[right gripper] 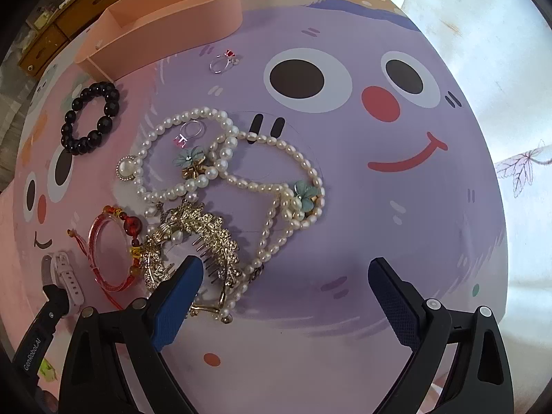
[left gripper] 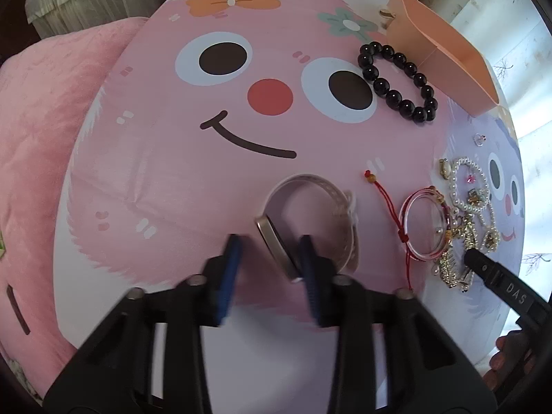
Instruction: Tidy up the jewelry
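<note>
A watch point(left gripper: 307, 182) with a pale strap stands on its side on the pink cartoon mat point(left gripper: 165, 131). My left gripper point(left gripper: 270, 241) points down over it. The silver case sits between the blue pads, against the right pad, with a gap showing at the left one. In the right wrist view a heap of jewelry holds a pearl necklace point(right gripper: 220, 158), a gold hair comb point(right gripper: 200, 234) and a red bangle point(right gripper: 103, 241). My right gripper point(right gripper: 286, 279) is wide open just above the mat, its left finger point(right gripper: 179, 286) over the comb's edge and nothing between the pads.
A pink open box point(right gripper: 165, 27) stands at the far side of the mat, with a black bead bracelet point(right gripper: 91, 117) beside it. Two small rings point(right gripper: 224, 60) point(right gripper: 189, 131) lie loose on the mat. A pink plush cushion point(left gripper: 41, 172) borders the left side.
</note>
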Available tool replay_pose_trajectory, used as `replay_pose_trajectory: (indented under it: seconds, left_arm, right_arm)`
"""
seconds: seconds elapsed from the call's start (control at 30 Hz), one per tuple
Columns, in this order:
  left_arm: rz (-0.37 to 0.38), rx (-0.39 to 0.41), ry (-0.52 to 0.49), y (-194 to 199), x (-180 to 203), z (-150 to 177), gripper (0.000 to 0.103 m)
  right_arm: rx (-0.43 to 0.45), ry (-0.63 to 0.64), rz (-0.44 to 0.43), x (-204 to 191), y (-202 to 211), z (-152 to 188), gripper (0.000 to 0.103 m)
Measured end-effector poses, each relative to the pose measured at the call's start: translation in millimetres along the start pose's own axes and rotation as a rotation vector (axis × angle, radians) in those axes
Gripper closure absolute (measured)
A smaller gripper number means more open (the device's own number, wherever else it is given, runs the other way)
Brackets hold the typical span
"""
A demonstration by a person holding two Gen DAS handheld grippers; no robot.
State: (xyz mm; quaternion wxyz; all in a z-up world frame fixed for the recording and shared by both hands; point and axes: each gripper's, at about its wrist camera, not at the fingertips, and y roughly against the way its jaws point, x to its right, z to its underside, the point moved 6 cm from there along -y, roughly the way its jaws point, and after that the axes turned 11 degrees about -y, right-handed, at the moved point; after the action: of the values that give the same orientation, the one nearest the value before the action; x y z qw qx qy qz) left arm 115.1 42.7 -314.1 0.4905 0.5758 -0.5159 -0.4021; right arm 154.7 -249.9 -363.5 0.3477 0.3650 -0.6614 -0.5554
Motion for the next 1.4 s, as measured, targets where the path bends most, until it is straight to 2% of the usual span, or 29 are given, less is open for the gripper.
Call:
replay_pose_trajectory:
  seconds: [0.03, 0.3, 0.33, 0.37, 0.53, 0.73, 0.8, 0.87, 0.9, 1.03, 1.07, 1.13, 1.3, 1.33, 1.4]
  left_arm:
    - [-0.007, -0.005, 0.002, -0.4, 0.1, 0.1, 0.095]
    - [-0.018, -0.004, 0.062, -5.4, 1.0, -4.9, 0.096]
    - [-0.016, -0.002, 0.069, -5.6, 1.3, -5.8, 0.096]
    - [-0.009, 0.004, 0.079, -4.4, 0.5, -6.3, 0.096]
    - [0.021, 0.057, 0.091, 14.4, -4.3, 2.4, 0.096]
    - [0.033, 0.128, 0.123, 32.8, -6.6, -8.4, 0.096]
    - [0.029, 0.134, 0.131, 37.8, -6.7, -10.1, 0.096]
    - [0.026, 0.138, 0.143, 42.9, -8.4, -13.6, 0.096]
    - [0.023, 0.143, 0.146, 45.3, -8.3, -15.1, 0.096]
    - [0.012, 0.158, 0.146, 47.6, -9.2, -14.5, 0.096]
    - [0.007, 0.16, 0.146, 48.6, -7.6, -14.6, 0.096]
    - [0.006, 0.163, 0.147, 49.5, -4.3, -15.7, 0.096]
    - [-0.01, 0.179, 0.134, 53.0, 6.4, -15.5, 0.096]
    - [-0.012, 0.182, 0.129, 53.8, 8.1, -15.5, 0.096]
    - [-0.018, 0.192, 0.129, 56.8, 11.1, -14.8, 0.096]
  right_arm:
    - [-0.004, 0.004, -0.004, 0.2, -4.0, -5.1, 0.005]
    - [0.011, 0.071, -0.059, -13.8, -28.2, -28.7, 0.005]
    - [0.023, 0.086, -0.077, -14.8, -27.7, -26.9, 0.009]
    - [0.039, 0.106, -0.101, -17.7, -28.8, -25.7, 0.017]
    - [0.139, 0.194, -0.184, -30.6, -29.1, -14.4, 0.034]
    - [0.153, 0.227, -0.252, -41.1, -30.0, -12.3, 0.053]
    - [0.152, 0.235, -0.291, -41.3, -23.5, -17.7, 0.054]
    - [0.181, 0.238, -0.29, -34.7, 0.1, -34.7, 0.054]
    - [0.191, 0.24, -0.28, -37.5, -0.8, -37.9, 0.054]
    - [0.146, 0.27, -0.282, -20.1, 3.3, -51.8, 0.054]
    - [0.141, 0.269, -0.283, -4.4, 9.8, -50.8, 0.054]
    - [0.136, 0.274, -0.296, -3.0, 6.9, -52.6, 0.055]
    - [0.172, 0.359, -0.274, -12.4, 4.9, -55.7, 0.073]
    - [0.17, 0.375, -0.291, -15.0, 5.5, -55.4, 0.084]
    - [0.165, 0.394, -0.308, -20.7, 5.8, -55.4, 0.094]
